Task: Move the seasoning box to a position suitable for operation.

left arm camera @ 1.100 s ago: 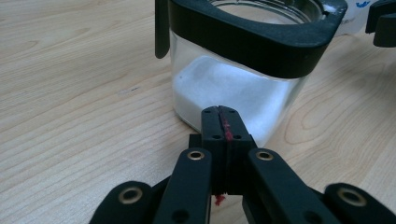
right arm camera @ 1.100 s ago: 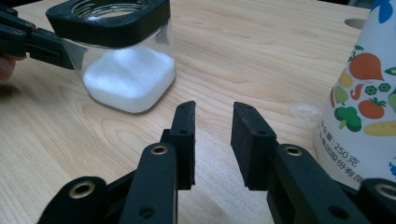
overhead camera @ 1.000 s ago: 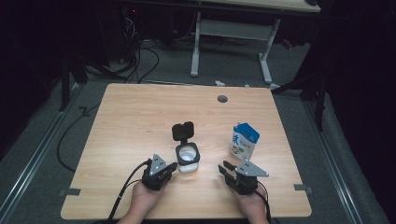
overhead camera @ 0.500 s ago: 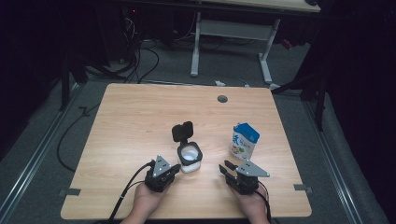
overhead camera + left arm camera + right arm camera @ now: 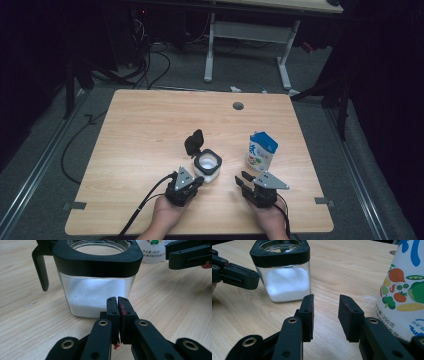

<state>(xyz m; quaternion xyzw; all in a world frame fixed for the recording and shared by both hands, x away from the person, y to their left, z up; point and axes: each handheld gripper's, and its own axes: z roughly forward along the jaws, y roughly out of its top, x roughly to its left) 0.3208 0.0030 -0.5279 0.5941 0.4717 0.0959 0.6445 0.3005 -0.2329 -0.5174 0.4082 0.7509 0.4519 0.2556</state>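
Left gripper [image 5: 196, 183]: its two black jaws are pressed together with nothing between them; in the left gripper view [image 5: 117, 305] the tips meet just in front of the jar's near glass wall, low down, and whether they touch the glass I cannot tell.
Right gripper [image 5: 245, 178]: jaws parted to a moderate gap and just been opening; in the right gripper view [image 5: 325, 315] bare tabletop shows between the pads and nothing is held.
Jar [image 5: 207, 165]: a square glass jar with a black collar, standing upright near the front middle of the table; white powder fills roughly its lower half [image 5: 287, 282].
Jar lid [image 5: 193, 142]: a black flip lid, swung open and standing up behind the collar at the far left corner; its hinge arm hangs down the jar's side in the left gripper view [image 5: 41, 267].
Pouch [image 5: 261, 151]: a white packet with a blue top and printed vegetables, upright to the right of the jar and apart from it; in the right gripper view [image 5: 404, 290] it stands just beside the right jaw.
Hands: the left hand [image 5: 167, 215] and the right hand [image 5: 270, 217] come in from the near edge, each gripping its tool.
Table [image 5: 150, 120]: pale wood, with a round grommet hole [image 5: 238, 106] near the far edge.
Cable [image 5: 145, 205]: trails from the left gripper toward the near edge.
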